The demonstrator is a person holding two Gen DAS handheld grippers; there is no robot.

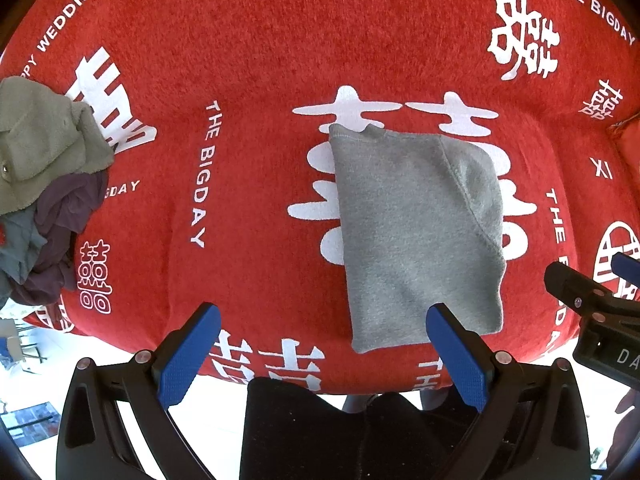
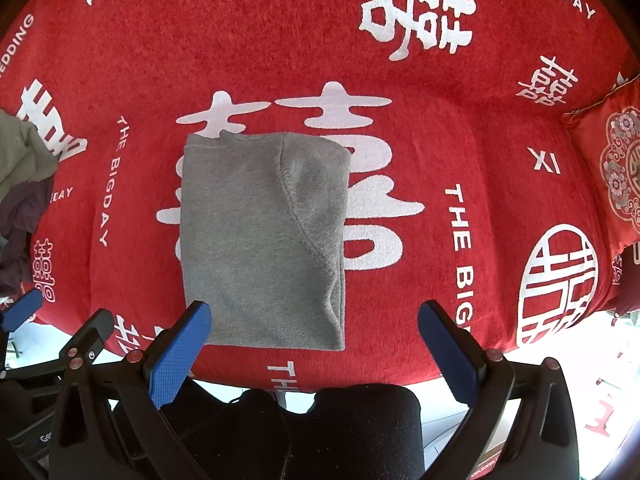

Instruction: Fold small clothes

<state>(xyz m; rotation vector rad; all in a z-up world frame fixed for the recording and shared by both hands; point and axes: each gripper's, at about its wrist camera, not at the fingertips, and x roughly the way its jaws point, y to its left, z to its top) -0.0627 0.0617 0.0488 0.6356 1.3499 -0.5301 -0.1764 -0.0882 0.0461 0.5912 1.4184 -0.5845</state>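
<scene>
Two grippers, both empty | left gripper (image 1: pixel 322 346) spread wide over the near edge of the red blanket (image 1: pixel 260 60) | right gripper (image 2: pixel 314 344) same deal, fingers apart | grey garment (image 2: pixel 264 240) folded flat mid-blanket (covering a big white character) | clothes pile (image 1: pixel 44 184) off at the left edge | red cushion (image 2: pixel 616 172) far right

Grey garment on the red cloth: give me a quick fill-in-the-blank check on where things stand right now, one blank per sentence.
1. The grey garment lies flat on a cloth whose colour is ____.
2. Both the left gripper and the right gripper have their jaws ____.
3. The pile of unfolded clothes sits to the ____ of the grey garment.
4. The fingertips carry pads coloured ____.

Missing words: red; open; left; blue
</scene>
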